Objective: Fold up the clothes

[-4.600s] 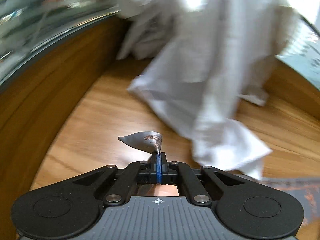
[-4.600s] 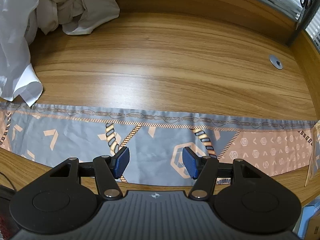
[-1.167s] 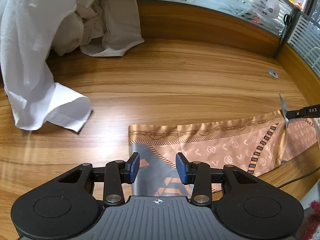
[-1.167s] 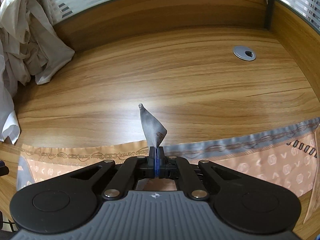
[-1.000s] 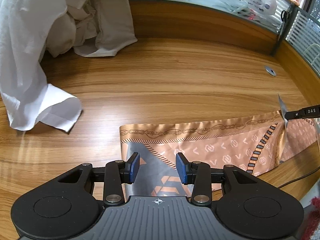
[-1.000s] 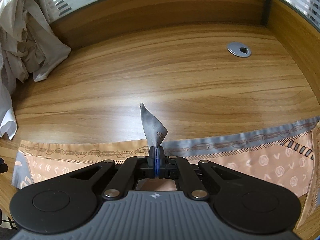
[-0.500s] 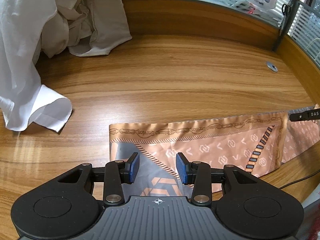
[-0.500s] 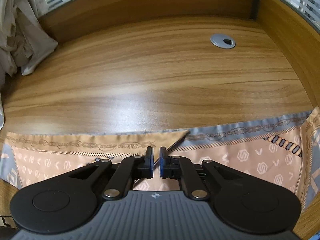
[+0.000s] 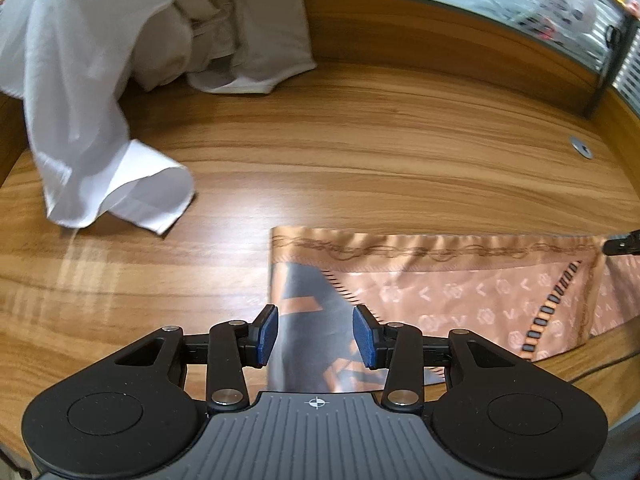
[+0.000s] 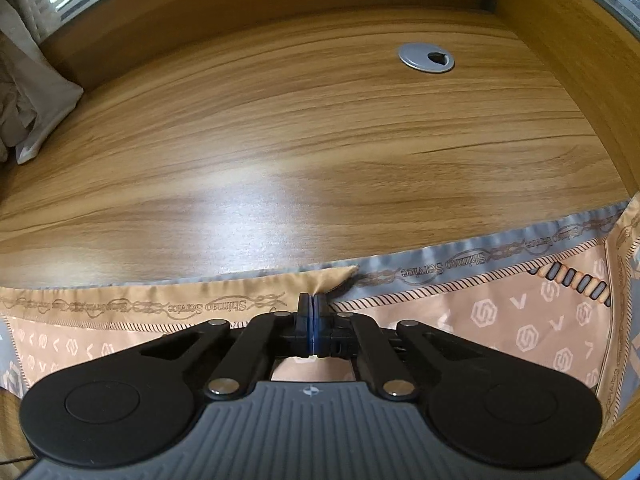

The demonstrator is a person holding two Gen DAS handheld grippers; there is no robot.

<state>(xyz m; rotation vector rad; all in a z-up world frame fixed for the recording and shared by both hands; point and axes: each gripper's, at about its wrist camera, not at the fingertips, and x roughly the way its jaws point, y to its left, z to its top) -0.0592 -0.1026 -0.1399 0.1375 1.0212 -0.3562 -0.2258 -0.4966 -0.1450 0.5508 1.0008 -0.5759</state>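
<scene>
Clearly the silky scarf (image 9: 460,292), lying thin, slippery and limp along the tabletop's (image 9: 360,168) near edge, wants pinching at corners: left gripper (image 9: 315,334) fingers apart above it, right gripper (image 10: 313,322) fingers together.

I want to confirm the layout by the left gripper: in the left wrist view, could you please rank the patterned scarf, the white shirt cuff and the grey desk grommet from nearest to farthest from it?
1. Patterned scarf: under the left gripper.
2. White shirt cuff: left, mid-desk.
3. Grey desk grommet: far right.
</scene>
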